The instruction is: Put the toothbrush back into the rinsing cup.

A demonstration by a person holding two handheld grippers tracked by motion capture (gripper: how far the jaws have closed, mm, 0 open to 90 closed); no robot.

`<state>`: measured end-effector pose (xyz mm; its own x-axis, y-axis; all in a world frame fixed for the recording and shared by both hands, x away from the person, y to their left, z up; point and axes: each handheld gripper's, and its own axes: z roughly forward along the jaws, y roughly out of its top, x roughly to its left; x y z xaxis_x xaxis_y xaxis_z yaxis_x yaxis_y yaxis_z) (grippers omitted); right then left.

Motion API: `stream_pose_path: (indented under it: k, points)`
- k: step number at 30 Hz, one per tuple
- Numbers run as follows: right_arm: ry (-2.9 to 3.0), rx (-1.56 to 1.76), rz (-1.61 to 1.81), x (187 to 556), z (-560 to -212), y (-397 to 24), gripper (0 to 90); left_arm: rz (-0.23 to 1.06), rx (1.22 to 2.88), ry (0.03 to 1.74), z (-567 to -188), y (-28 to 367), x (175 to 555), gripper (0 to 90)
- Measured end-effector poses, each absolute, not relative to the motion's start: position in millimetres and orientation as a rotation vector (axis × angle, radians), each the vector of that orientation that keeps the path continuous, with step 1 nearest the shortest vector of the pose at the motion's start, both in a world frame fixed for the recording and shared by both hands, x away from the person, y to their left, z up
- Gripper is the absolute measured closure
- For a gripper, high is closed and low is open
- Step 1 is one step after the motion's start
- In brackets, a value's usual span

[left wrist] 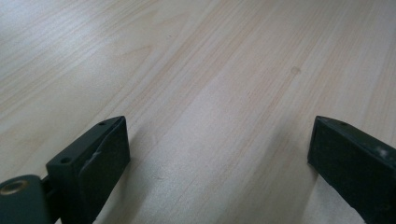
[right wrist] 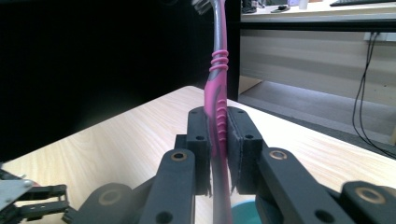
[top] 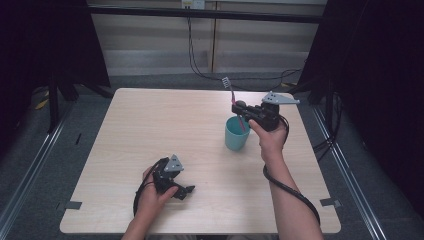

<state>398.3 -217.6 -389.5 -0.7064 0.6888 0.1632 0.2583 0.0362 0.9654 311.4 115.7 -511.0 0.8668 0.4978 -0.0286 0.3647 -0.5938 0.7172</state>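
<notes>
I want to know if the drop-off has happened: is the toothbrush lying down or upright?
Upright. The right gripper is shut on the toothbrush, bristles up, lower end in the cup.

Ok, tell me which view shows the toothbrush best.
The right gripper view: the pink toothbrush stands upright, close up, clamped in the right gripper. The high view shows it small, over the cup. The left gripper view shows table.

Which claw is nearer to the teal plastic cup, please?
The right. The right claw holds a pink toothbrush upright just above the teal plastic cup; the left claw rests open on the table's near left, well apart from it.
</notes>
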Motion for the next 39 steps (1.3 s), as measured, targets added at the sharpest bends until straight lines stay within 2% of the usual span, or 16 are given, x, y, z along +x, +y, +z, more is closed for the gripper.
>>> stream_pose_path:
  k: [28,39]
  points:
    - [1.92,0.992,1.707,413.8,-404.9,-221.0,80.4,0.228,2.271,0.622,-510.8,115.6,311.0,5.3]
    - [1.947,1.003,1.689,415.2,-422.0,-213.7,80.4,0.227,2.279,0.613,-510.6,115.7,310.7,5.3]
